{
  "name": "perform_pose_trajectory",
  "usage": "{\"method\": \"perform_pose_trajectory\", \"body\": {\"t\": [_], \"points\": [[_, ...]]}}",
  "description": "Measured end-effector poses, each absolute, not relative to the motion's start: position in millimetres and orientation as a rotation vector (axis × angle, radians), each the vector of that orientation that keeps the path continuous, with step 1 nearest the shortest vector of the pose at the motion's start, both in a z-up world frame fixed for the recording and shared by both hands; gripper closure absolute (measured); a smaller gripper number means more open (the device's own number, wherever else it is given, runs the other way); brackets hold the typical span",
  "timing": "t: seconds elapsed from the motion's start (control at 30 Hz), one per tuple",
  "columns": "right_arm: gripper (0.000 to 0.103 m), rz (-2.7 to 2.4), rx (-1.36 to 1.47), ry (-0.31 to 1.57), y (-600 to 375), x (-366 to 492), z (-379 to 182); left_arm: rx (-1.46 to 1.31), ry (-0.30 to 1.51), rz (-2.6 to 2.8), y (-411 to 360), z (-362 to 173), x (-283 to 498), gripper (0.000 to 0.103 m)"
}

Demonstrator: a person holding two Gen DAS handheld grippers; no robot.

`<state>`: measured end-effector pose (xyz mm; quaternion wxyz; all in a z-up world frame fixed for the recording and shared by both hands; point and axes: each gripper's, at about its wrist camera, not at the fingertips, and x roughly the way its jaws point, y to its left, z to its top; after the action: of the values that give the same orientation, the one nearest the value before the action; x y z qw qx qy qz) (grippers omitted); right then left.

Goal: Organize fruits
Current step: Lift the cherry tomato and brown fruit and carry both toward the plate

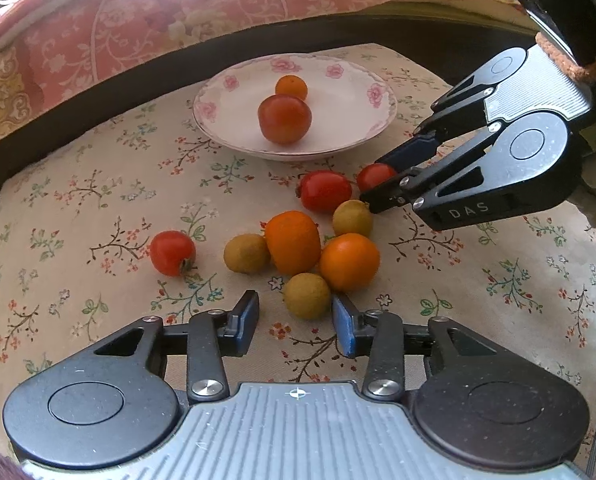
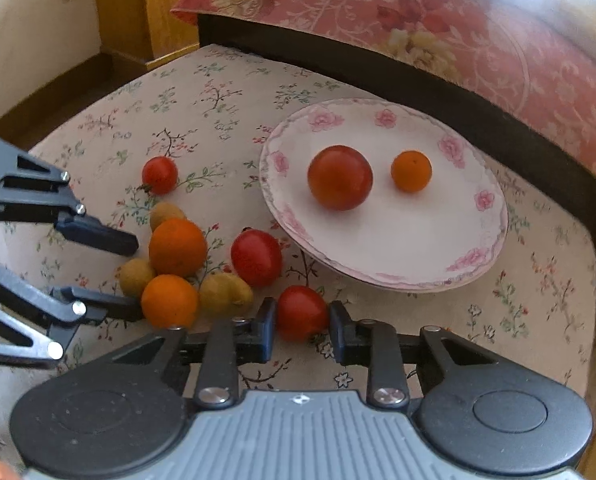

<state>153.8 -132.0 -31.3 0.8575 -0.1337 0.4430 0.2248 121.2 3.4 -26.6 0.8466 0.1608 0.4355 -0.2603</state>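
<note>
Tabletop (image 1: pixel 98 208) comes first, covered in a cream cloth printed with small flowering twigs, and behind it lies a pink floral quilt (image 1: pixel 138 12). The only writing that can be read is "DAS", stamped on the body of the right tongs (image 1: pixel 382 184) as seen from the left wrist camera.

A white plate (image 2: pixel 474 236) with pink roses round its rim sits at the far side of the cloth. It holds one large red-orange tomato (image 2: pixel 340 177) and one small orange fruit (image 2: pixel 411 171), apart from each other.

The rest of the fruit lies loose on the cloth in front of the plate. Two glossy orange fruits (image 1: pixel 293 242) sit touching in a cluster with three dull yellow-brown round fruits (image 1: pixel 307 295). An oval red tomato (image 1: pixel 325 191) lies just beyond the cluster, and another red tomato (image 1: pixel 173 253) with a dry stem lies alone to the left.

The left tongs (image 1: pixel 296 322) hover low and stand wide, their blue pads either side of the nearest yellow-brown fruit, with a gap on the left. The right tongs sit narrowly around a small red tomato (image 2: pixel 302 312) on the cloth; whether the pads touch it, I cannot tell.
</note>
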Motion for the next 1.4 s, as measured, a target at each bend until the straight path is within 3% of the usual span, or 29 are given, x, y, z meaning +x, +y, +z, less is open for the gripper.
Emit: {"method": "perform_pose_trajectory", "body": {"t": [0.23,1.1,1.27,1.4], "points": [[0.072,0.459,-0.244,0.939,-138.4,150.8,-26.4,0.341,0.92,-0.557,2.9,-25.8,120.6,0.065],[0.072,0.398,-0.132,0.904,-167.0,145.8,-4.0,0.358,0.92,-0.516,-10.2,-11.6,126.9,0.07],[0.072,0.387,-0.127,0.896,-170.8,146.8,-3.0,0.408,0.913,-0.496,-14.1,-18.9,120.2,0.064],[0.072,0.388,-0.113,0.888,-171.2,147.4,0.4,0.419,0.921,-0.479,-13.8,-24.3,121.0,0.054]]}}
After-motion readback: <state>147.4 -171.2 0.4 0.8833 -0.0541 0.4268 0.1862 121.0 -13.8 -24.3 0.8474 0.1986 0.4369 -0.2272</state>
